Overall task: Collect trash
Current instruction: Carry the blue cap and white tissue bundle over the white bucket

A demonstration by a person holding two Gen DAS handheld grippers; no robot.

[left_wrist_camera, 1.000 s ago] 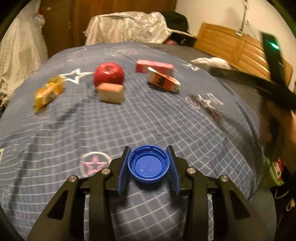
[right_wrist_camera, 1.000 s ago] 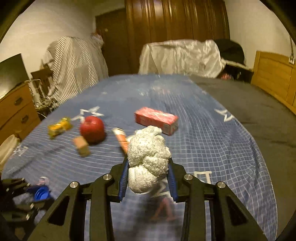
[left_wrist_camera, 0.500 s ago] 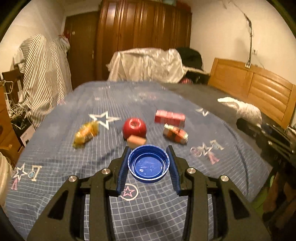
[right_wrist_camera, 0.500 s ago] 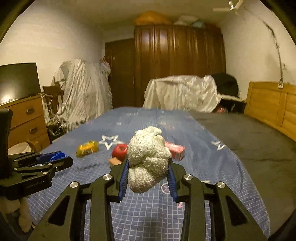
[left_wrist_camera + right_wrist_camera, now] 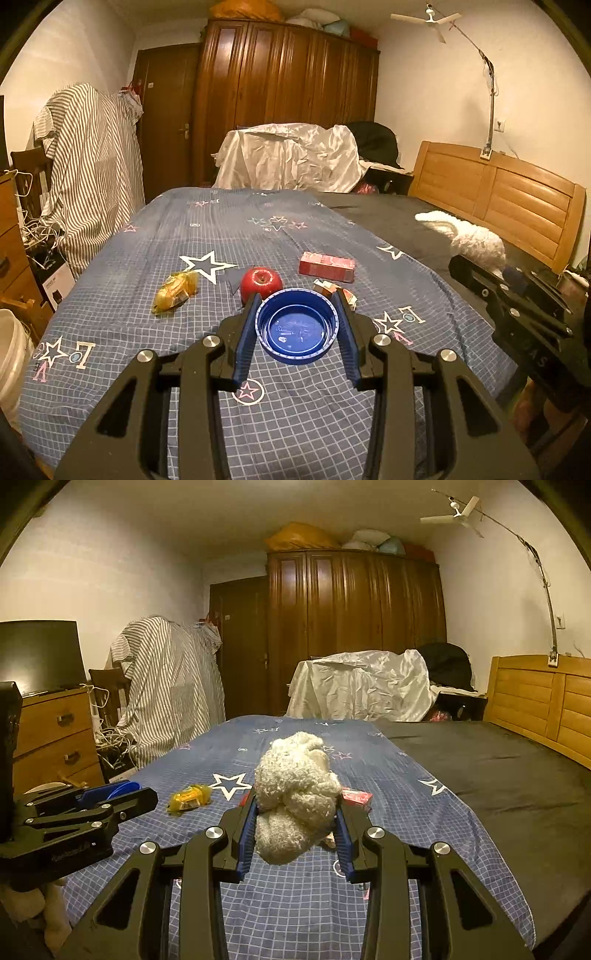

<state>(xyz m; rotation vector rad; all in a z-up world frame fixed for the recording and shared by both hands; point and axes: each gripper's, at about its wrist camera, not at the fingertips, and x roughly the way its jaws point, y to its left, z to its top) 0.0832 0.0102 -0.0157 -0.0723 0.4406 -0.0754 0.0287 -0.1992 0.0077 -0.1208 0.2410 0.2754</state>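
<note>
My left gripper (image 5: 297, 326) is shut on a blue plastic lid (image 5: 297, 326), held hollow side up above the near part of the bed. My right gripper (image 5: 295, 821) is shut on a crumpled white wad (image 5: 295, 794). Each gripper shows in the other's view: the left one with its lid (image 5: 85, 808) at the left, the right one with its wad (image 5: 476, 240) at the right. On the blue checked bedspread (image 5: 147, 258) lie a yellow wrapper (image 5: 175, 291), a red apple (image 5: 261, 280), a red box (image 5: 327, 266) and a small carton (image 5: 334, 290), partly hidden behind my fingers.
A white bucket (image 5: 9, 365) stands on the floor at the left. A wooden dresser (image 5: 55, 734) with a dark screen, a striped cloth over a chair (image 5: 170, 690), a wardrobe (image 5: 354, 627) and a wooden headboard (image 5: 539, 698) ring the bed. The bed's right half is dark grey.
Both grippers have risen and pulled back from the bed, tilting up so the room shows. Each keeps its hold: the lid in the left, the wad in the right.
</note>
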